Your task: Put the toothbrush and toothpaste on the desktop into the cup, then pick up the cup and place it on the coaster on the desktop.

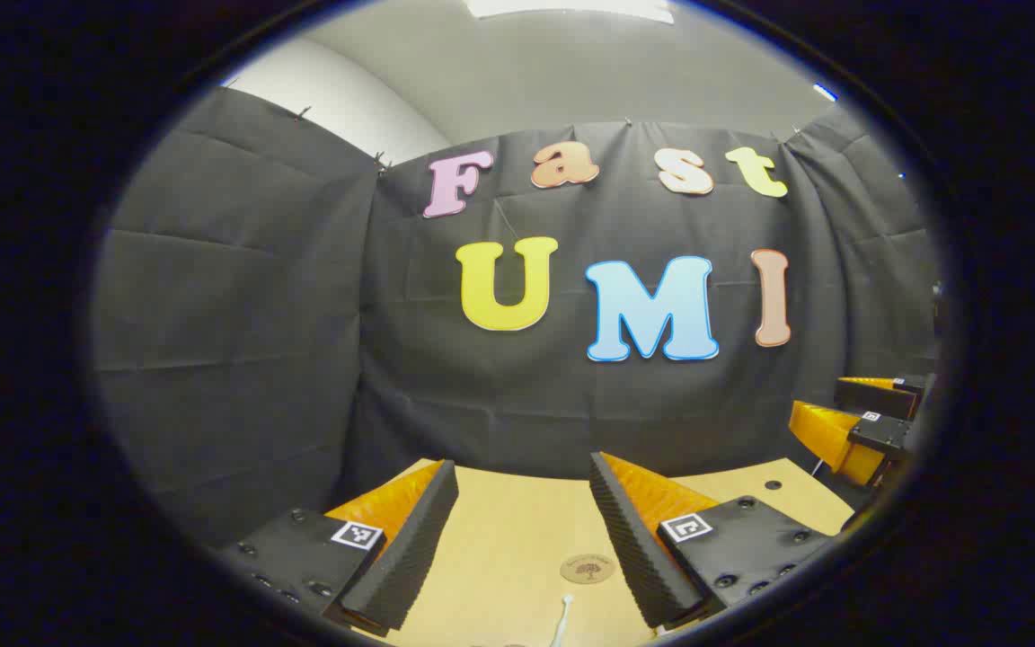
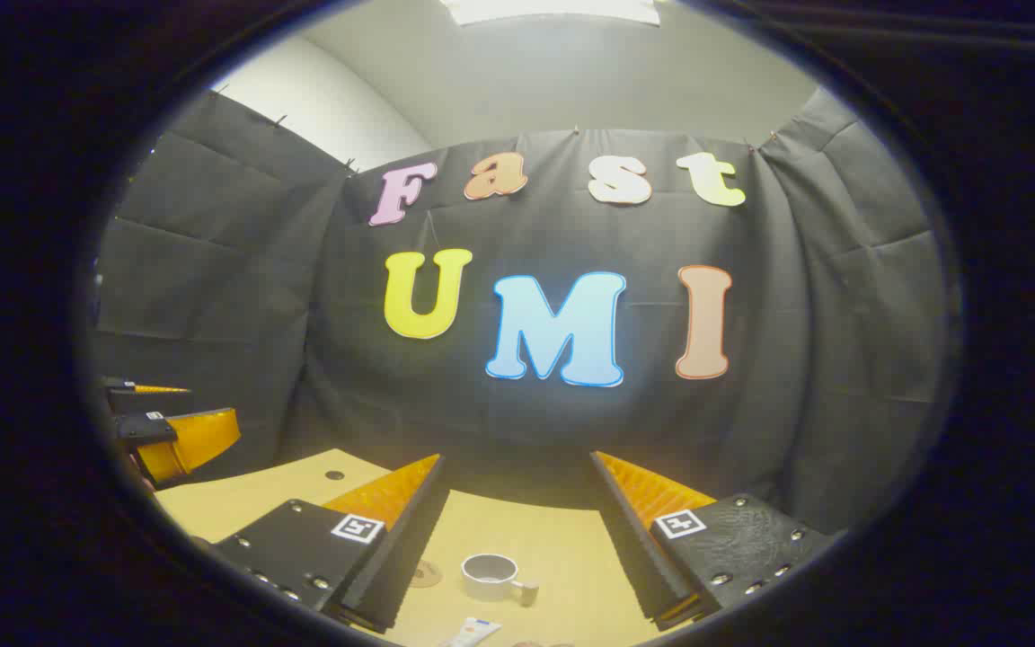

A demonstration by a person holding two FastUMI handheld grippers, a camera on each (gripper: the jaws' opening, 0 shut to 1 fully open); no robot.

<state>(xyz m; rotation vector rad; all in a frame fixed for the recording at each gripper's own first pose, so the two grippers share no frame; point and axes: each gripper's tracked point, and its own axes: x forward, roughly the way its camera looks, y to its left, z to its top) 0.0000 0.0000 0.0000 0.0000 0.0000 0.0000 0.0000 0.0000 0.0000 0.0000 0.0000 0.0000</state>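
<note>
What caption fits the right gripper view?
Open right gripper above the desk, cup and toothpaste below.

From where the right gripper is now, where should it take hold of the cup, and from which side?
Grip the cup across its round body, probably coming down from above and behind. It stands upright, mouth open, handle pointing right and toward the camera, so keep the fingers off that side. The right gripper is open and held above the desk, wide enough to straddle the cup.
</note>
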